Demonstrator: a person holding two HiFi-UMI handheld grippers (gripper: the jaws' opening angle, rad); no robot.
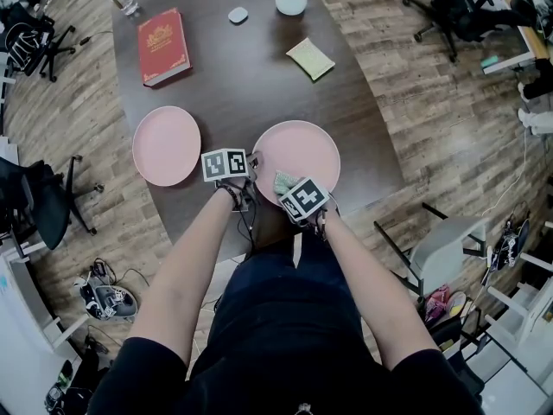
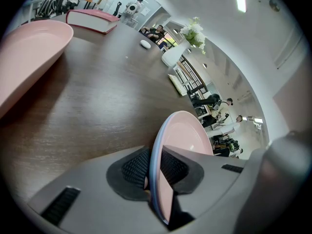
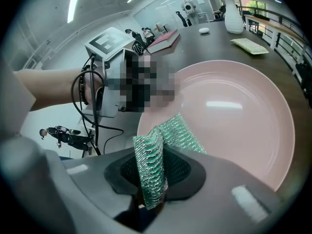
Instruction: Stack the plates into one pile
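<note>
Pink round plate (image 1: pixel 304 148) gripped at its near rim

Left hand-held gripper (image 2: pixel 155 182) pinches the plate's edge. Right hand-held gripper (image 3: pixel 150 179) pinches a green glittery mesh cloth (image 3: pixel 155 155) over that plate. Second pink round plate (image 1: pixel 166 145) lies apart to the left on the dark wooden surface (image 1: pixel 251 72).

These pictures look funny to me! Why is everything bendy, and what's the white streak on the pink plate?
Head view: the wide lens curves the table edge. Right gripper view: a ceiling light's glare streaks the plate. Left gripper view: the corners go dark.
</note>
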